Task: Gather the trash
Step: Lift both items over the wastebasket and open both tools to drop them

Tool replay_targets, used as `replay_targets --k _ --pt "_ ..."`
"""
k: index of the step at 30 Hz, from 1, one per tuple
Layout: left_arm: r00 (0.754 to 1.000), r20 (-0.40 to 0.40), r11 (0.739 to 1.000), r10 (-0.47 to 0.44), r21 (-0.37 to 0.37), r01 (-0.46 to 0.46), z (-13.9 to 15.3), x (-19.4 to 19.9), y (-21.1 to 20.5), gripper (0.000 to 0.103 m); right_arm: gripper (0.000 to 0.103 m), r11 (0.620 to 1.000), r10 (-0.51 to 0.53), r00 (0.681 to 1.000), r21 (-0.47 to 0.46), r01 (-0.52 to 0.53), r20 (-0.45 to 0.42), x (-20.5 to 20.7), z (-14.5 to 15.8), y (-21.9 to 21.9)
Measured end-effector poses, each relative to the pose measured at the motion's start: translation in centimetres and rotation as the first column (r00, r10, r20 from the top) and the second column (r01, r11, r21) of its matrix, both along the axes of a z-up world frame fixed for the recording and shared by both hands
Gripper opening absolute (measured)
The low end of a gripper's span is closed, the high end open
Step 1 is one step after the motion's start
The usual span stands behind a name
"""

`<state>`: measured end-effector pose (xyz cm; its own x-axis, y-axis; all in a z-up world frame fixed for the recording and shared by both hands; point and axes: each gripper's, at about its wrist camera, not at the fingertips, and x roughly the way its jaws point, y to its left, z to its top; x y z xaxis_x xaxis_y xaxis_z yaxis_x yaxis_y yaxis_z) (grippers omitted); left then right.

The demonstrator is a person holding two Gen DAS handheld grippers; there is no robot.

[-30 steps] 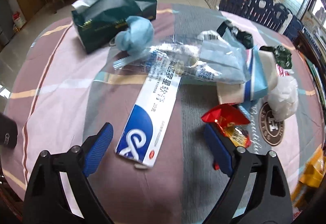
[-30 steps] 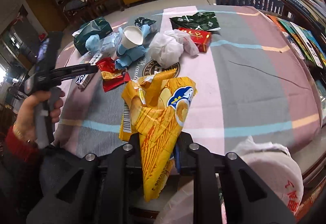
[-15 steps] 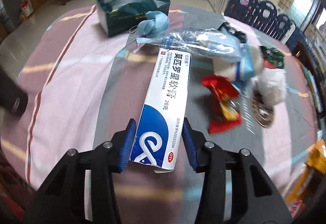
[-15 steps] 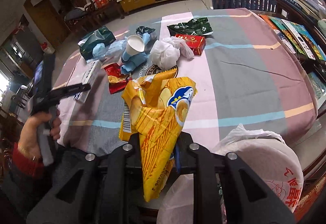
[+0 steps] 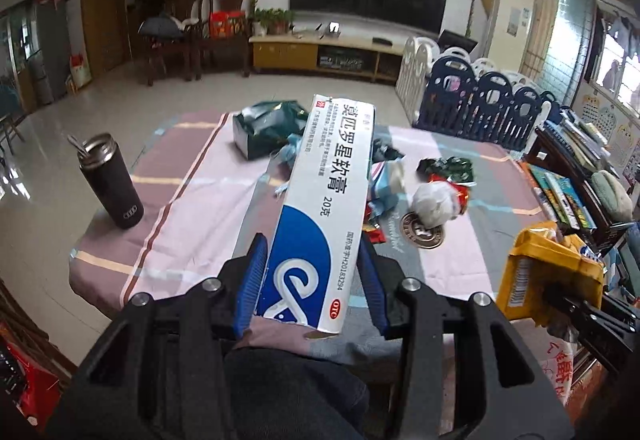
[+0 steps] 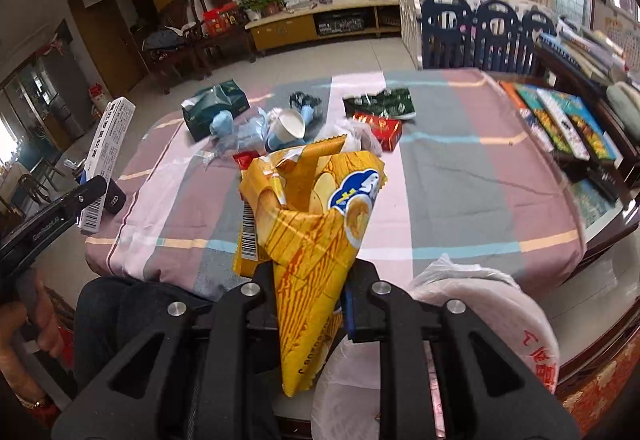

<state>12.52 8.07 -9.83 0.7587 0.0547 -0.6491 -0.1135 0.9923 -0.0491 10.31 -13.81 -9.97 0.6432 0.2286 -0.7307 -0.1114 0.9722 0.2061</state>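
Observation:
My left gripper [image 5: 310,272] is shut on a long white-and-blue ointment box [image 5: 332,176], held in the air above the near table edge; the right wrist view shows that box [image 6: 108,144] at the far left. My right gripper [image 6: 310,280] is shut on a crumpled yellow chip bag [image 6: 316,208], which also shows in the left wrist view [image 5: 548,272]. A white plastic bag [image 6: 480,304] gapes just below and right of it. On the striped tablecloth [image 6: 460,168] lie a green tissue pack [image 6: 216,108], a paper cup [image 6: 290,124], a red box [image 6: 382,130] and a green wrapper [image 6: 380,102].
A black flask [image 5: 112,180] stands on the table's left corner. Books [image 6: 560,120] line the right edge. A dark trouser leg [image 5: 288,392] lies under the left gripper. A blue and white playpen fence [image 5: 480,96] stands behind the table.
The left gripper closed on the ointment box, lifted it off the table and drew back. The right gripper, still gripping the chip bag, rose a little.

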Motion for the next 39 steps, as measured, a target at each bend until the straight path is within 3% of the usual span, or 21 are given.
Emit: replay_targets --k 6,16,39 --pt "0.995 0.065 0.997 -0.076 0.000 0.076 3.0 -3.6 -2.8 0.046 0.021 0.999 -0.001 0.998 -0.050 0.004 0.061 -3.0 2.8 -1.1" --pt "0.981 0.116 0.988 -0.154 0.033 0.152 5.4 -6.6 -6.2 0.046 0.021 0.992 -0.106 0.991 -0.054 0.111 0.086 -6.3 4.4 -5.6" --pt "0.982 0.094 0.986 -0.164 0.033 0.162 5.3 -6.5 -6.6 0.046 0.021 0.995 -0.096 0.995 0.001 0.096 0.040 -6.6 2.6 -5.6"
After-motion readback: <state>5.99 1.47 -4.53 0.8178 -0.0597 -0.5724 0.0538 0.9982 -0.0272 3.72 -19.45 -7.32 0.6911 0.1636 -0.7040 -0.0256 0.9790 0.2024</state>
